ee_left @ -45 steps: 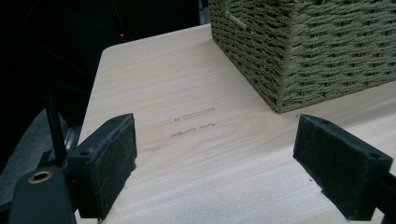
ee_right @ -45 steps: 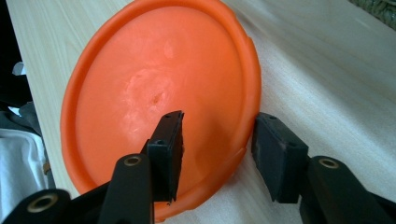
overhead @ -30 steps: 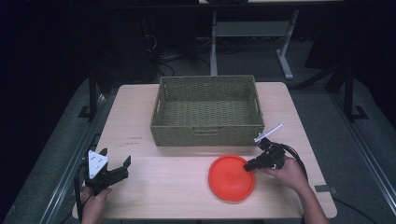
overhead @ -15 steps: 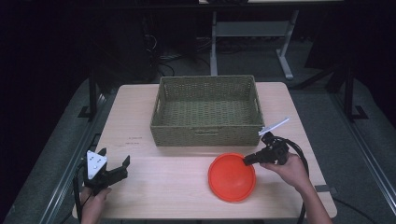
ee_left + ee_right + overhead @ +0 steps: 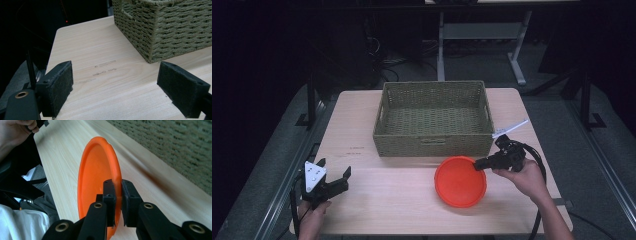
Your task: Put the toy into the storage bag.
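An orange plate (image 5: 459, 181) is held just in front of the woven basket (image 5: 434, 119), lifted off the table on its right side. My right gripper (image 5: 477, 165) is shut on the plate's right rim; in the right gripper view the rim (image 5: 117, 180) sits clamped between the two black jaws of my right gripper (image 5: 118, 185). My left gripper (image 5: 333, 175) rests at the table's front left corner, open, with nothing between its pads (image 5: 58, 86). A corner of the basket (image 5: 160, 27) stands ahead of it to the right.
The light wooden table (image 5: 377, 200) has faint pencil marks (image 5: 105, 68) left of the basket. The basket holds nothing that I can see. Dark floor, table legs and cables lie beyond the far edge.
My right gripper has lifted the plate by its rim and carried it slightly up and toward the basket. The left gripper has stayed put.
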`<action>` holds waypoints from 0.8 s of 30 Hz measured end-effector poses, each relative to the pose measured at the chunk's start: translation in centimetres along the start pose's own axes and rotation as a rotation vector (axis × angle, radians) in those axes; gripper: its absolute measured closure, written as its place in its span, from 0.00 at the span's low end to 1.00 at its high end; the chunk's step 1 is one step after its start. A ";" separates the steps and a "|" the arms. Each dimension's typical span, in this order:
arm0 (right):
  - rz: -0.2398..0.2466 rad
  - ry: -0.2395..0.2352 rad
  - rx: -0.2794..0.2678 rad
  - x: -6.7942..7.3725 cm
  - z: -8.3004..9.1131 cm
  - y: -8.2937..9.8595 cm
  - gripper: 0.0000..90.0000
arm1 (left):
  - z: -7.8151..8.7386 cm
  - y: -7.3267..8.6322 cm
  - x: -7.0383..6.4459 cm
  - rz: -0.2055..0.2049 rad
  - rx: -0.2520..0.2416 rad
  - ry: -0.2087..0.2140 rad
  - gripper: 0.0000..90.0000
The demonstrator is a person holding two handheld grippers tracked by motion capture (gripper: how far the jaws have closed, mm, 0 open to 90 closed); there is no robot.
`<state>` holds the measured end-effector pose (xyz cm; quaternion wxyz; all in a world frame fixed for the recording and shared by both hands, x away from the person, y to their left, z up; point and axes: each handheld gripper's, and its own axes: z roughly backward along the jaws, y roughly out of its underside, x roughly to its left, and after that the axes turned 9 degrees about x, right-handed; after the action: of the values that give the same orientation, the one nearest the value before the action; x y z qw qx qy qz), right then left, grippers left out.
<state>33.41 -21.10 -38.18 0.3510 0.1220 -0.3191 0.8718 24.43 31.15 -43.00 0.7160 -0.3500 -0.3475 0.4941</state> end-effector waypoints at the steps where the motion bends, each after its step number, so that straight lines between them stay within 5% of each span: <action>1: 0.001 0.002 -0.004 0.1 0.1 -0.1 0.92 | 0.0 0.0 0.0 -0.004 -0.001 0.001 0.14; 24: 0.028 0.073 -0.057 2.5 4.7 -4.3 0.92 | -0.1 -0.1 -0.7 -0.042 0.002 0.007 0.14</action>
<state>34.57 -20.41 -31.50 0.3536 0.0757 -0.3324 0.8711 24.40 30.45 -43.04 0.7278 -0.3438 -0.3518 0.4779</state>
